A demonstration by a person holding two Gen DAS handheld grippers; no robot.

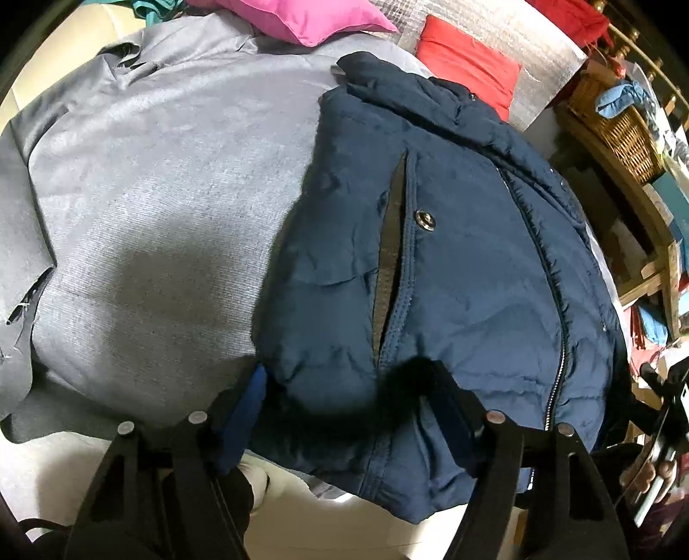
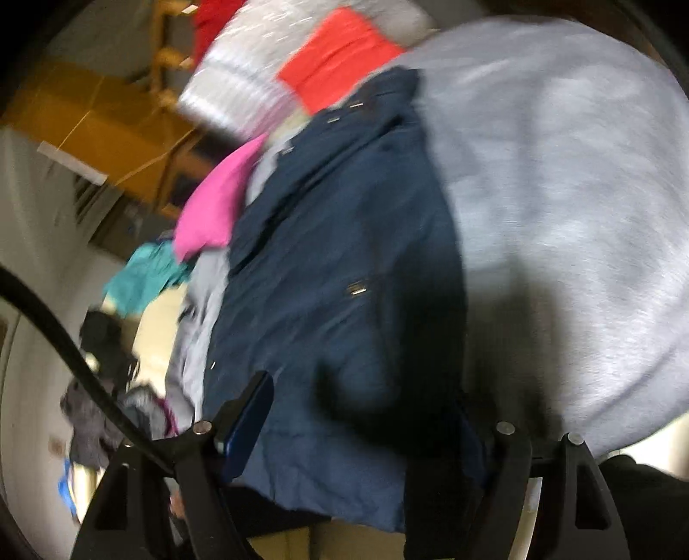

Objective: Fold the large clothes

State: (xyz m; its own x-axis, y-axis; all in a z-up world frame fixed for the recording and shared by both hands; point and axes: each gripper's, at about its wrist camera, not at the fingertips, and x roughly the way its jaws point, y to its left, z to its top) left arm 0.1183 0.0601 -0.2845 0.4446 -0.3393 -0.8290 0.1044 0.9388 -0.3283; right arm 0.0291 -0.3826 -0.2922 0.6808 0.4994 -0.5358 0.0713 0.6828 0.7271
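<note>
A navy puffer jacket lies on a grey cloth-covered surface, with its zip, a snap button and an open pocket slit facing up. My left gripper straddles the near hem, and the padded edge fills the gap between its fingers. The blurred right wrist view shows the same jacket from the other side. My right gripper holds the hem there, its blue-padded fingers set against the fabric. Below the hem the jacket hangs over the surface's edge.
A pink pillow and a red cushion lie at the far side of the grey cloth. A wicker basket sits on wooden shelving to the right. A hand shows at the lower right. Teal clothing lies beyond the jacket.
</note>
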